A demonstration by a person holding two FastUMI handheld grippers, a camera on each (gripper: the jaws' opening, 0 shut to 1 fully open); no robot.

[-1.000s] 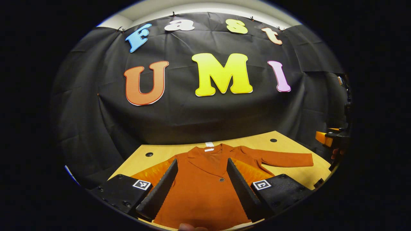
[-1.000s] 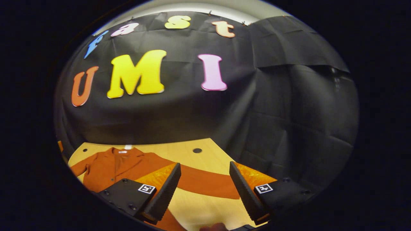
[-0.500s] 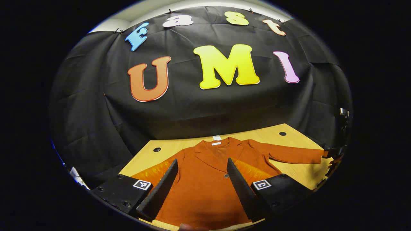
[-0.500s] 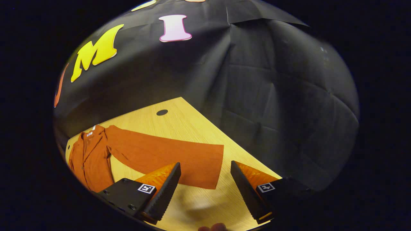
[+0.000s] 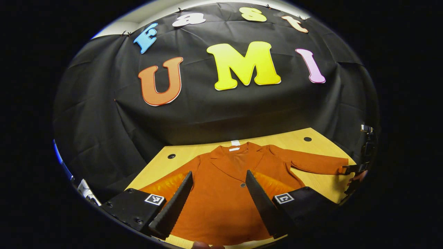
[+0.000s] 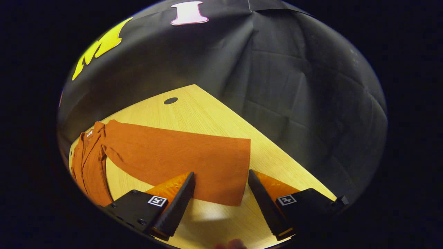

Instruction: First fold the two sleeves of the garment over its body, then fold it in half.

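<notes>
A rust-orange jacket [image 5: 221, 193] lies flat, front up, on a light wooden table [image 5: 322, 188], collar toward the booth wall. My left gripper [image 5: 218, 200] hovers open over the jacket's body. One sleeve [image 5: 311, 164] stretches out to the right; its cuff [image 6: 225, 173] lies flat between the fingers of my open right gripper [image 6: 219, 199], which hangs just above it. In the left gripper view that right gripper [image 5: 353, 169] sits at the sleeve's end. The other sleeve is hidden behind my left gripper's finger.
The table [image 6: 207, 114] has a round dark hole [image 6: 170, 100] near its far corner, and holes [image 5: 171, 156] near the back edge. The black cloth wall stands close behind the table. Bare wood lies around the stretched sleeve.
My right gripper has dropped and moved in onto the sleeve's cuff, which now sits between its open fingers. The left gripper has shifted slightly over the jacket's body.
</notes>
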